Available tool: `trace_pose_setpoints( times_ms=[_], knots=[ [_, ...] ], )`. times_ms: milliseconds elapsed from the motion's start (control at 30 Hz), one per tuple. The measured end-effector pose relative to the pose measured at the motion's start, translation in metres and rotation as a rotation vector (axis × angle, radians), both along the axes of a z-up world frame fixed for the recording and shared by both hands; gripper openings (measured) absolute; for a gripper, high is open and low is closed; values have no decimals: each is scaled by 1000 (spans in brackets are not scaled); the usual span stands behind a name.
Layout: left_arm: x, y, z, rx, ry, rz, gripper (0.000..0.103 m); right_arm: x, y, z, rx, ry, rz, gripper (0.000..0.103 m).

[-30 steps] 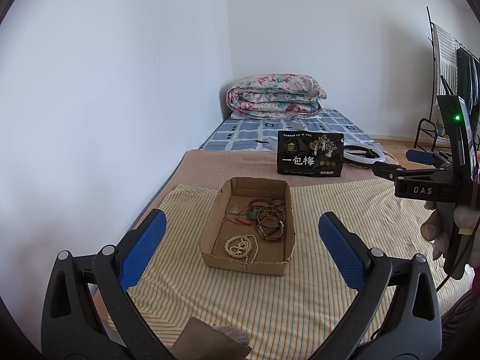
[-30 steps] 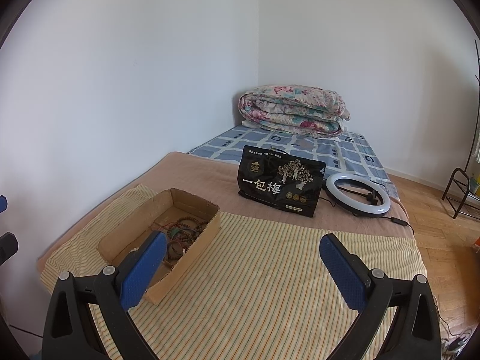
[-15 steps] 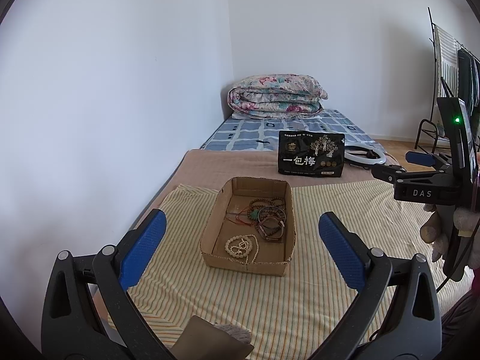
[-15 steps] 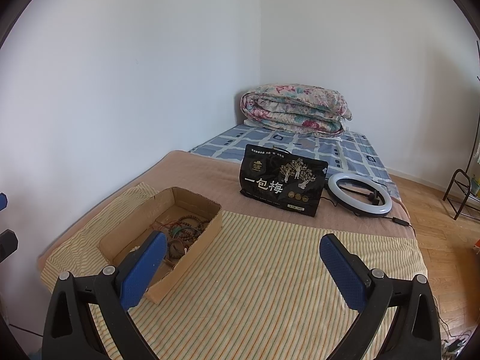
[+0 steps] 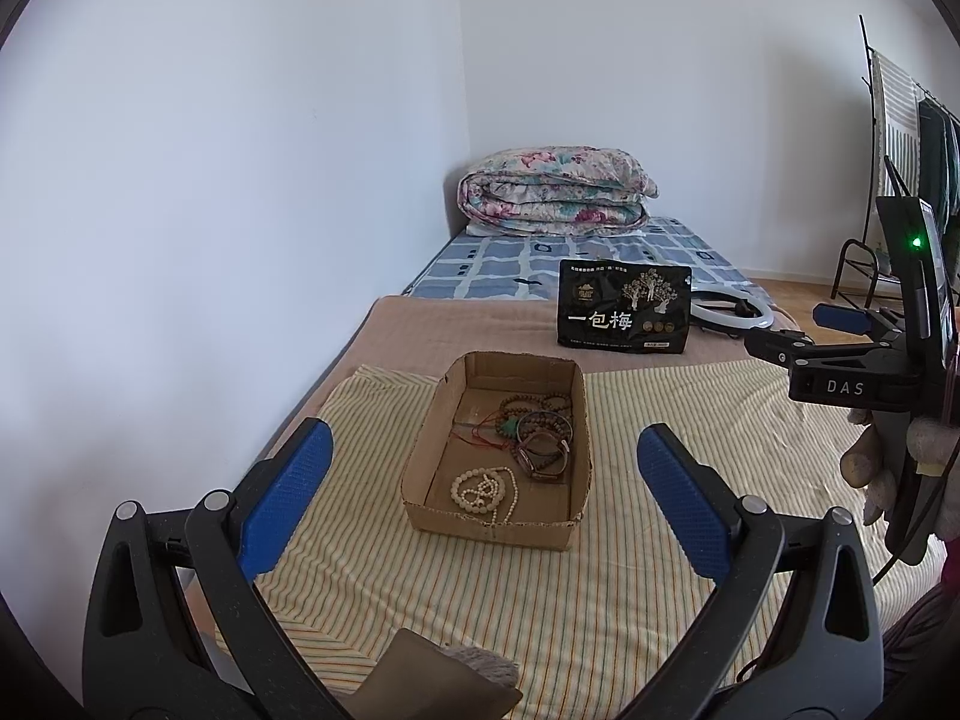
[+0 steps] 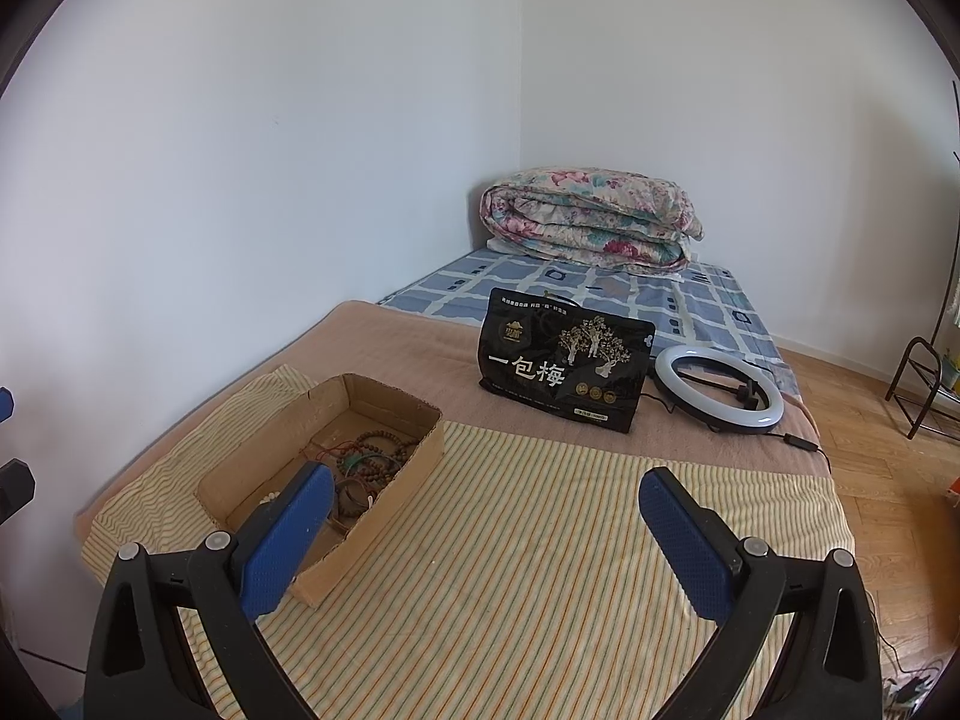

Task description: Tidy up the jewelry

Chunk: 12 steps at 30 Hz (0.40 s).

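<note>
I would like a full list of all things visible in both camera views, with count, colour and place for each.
box: 1, brown cardboard, on the striped cloth, open top
white beads: 1 string, cream, near end of the box
dark bracelets: several, brown and green, tangled at the far right of the box
striped cloth: 1, yellow striped, over the near bed
black bag: 1, black with gold print, standing behind the box
ring light: 1, white, lying right of the bag
quilt: 1, floral, folded at the far wall
rack: 1, dark metal, on the floor at right
left gripper: blue pads, jaws open, empty
right gripper: blue pads, jaws open, empty
</note>
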State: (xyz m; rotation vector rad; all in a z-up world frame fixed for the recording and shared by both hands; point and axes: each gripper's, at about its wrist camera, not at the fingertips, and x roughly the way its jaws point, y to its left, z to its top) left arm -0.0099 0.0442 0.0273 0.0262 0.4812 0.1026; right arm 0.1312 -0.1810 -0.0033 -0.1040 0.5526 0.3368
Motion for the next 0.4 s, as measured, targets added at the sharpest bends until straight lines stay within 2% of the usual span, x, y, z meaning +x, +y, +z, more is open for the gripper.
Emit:
trace_pose_setpoints(
  times_ms=[400],
  knots=[
    [-4, 3, -1, 25, -28, 8, 103, 1, -1, 0, 1, 1, 0, 103]
  ],
)
